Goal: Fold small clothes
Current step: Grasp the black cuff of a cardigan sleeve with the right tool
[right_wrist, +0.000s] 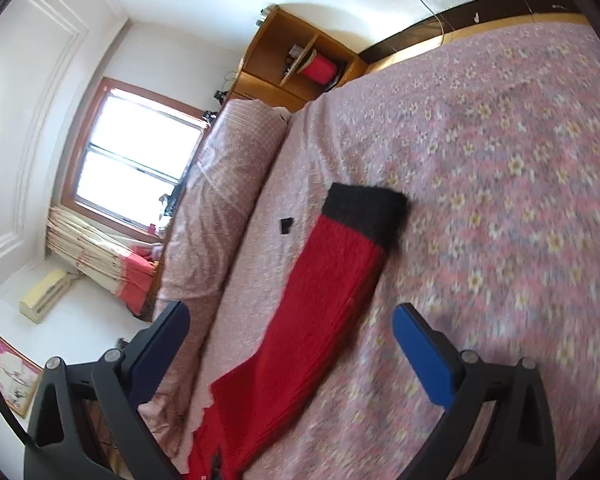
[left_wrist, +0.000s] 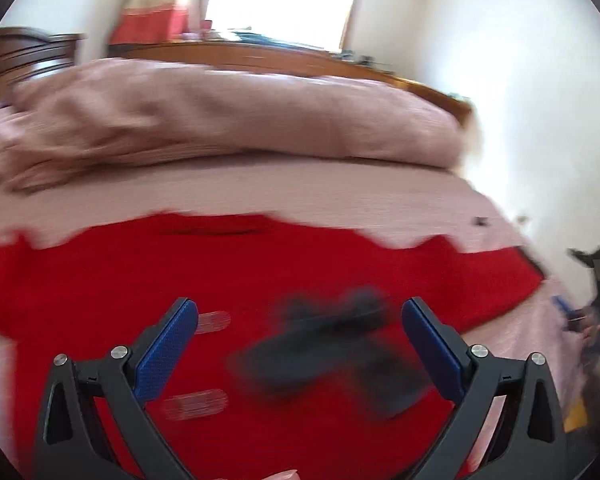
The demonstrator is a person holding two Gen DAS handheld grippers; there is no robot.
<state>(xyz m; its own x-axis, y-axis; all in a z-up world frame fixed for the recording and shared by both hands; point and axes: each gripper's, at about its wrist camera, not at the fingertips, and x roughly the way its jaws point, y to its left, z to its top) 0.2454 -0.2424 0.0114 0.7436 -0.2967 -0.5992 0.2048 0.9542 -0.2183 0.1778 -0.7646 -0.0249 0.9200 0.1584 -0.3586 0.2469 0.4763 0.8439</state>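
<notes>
Red sweater (left_wrist: 228,280) spread flat on the bed (right_wrist: 500,140); left gripper (left_wrist: 300,344) and right gripper (right_wrist: 292,344) above it, jaws wide apart, apparently empty.

Garment: sweater (left_wrist: 180,280) spread flat on the bed (left_wrist: 340,196), under my left gripper (left_wrist: 300,344).
Behind it: rolled quilt (left_wrist: 204,120) across the bed.
Sleeve (right_wrist: 332,280): lies stretched ahead of my right gripper (right_wrist: 292,344), quilt to its left.
</notes>
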